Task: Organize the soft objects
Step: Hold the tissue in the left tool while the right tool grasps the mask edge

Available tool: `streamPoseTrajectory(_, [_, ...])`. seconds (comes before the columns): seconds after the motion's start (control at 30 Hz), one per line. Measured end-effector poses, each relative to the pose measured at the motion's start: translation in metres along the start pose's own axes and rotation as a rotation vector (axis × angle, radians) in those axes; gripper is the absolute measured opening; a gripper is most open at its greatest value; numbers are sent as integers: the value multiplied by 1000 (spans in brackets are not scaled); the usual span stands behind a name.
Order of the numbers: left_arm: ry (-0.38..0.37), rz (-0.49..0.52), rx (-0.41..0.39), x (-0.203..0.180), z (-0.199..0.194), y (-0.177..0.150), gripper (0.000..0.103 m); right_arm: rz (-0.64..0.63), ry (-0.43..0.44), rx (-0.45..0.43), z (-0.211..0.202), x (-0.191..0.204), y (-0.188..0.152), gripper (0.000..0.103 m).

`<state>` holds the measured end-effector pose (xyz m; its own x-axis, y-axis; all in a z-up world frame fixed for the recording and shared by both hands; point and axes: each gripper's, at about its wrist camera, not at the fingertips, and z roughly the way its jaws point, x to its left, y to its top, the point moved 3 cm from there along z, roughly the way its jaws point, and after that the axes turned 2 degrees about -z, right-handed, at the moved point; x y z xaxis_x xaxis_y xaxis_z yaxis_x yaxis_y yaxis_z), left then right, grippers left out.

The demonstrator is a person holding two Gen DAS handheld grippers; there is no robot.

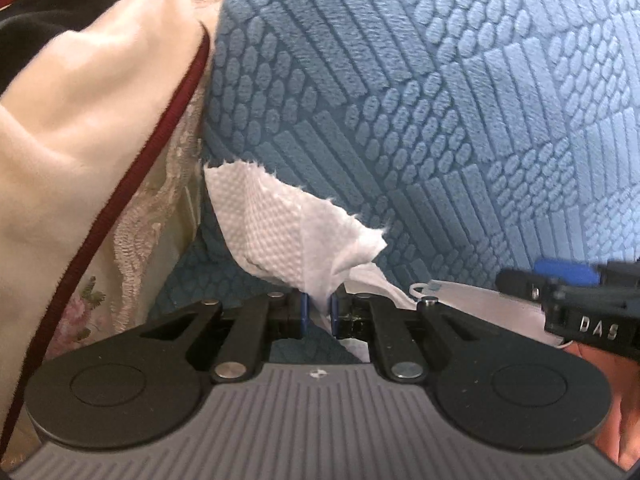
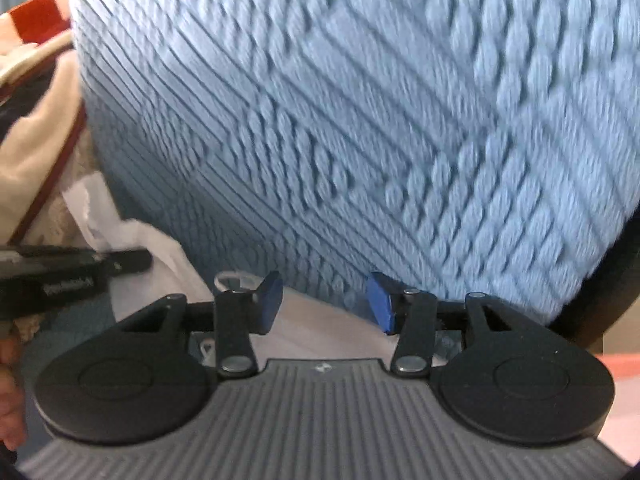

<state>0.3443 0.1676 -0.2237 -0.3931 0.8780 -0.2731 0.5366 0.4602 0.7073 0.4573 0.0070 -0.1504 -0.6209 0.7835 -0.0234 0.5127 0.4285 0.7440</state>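
Note:
A big blue cushion [image 1: 400, 100] with a raised pattern fills both views, seen blurred as the cushion [image 2: 340, 120] in the right wrist view. My left gripper [image 1: 319, 306] is shut on a crumpled white paper tissue [image 1: 280, 224], which sticks up in front of the cushion. A white face mask [image 1: 468, 300] with an ear loop lies just to its right. My right gripper [image 2: 325, 302] is open over the white mask [image 2: 320, 332], and its blue pads [image 2: 270, 300] press on nothing. It also shows as the right gripper [image 1: 560, 280] at the edge of the left wrist view.
A cream fabric [image 1: 80, 140] with dark red piping bulges at the left, over a lace cloth [image 1: 152, 216] with flowers. The left gripper [image 2: 120, 262] reaches in from the left of the right wrist view. A dark curved frame [image 2: 600, 280] borders the cushion on the right.

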Motion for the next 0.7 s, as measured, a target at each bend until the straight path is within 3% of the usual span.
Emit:
streamPoseTrajectory(0.07, [-4, 5, 8, -2, -3, 0, 12, -26, 0, -11, 0, -1, 3, 69])
streamPoseTrajectory(0.4, [-9, 27, 30, -27, 7, -16, 12, -1, 47, 143, 39, -11, -17, 71])
streamPoseTrajectory(0.7, [1, 13, 35, -11, 13, -6, 12, 9, 83, 247, 59, -8, -35, 71])
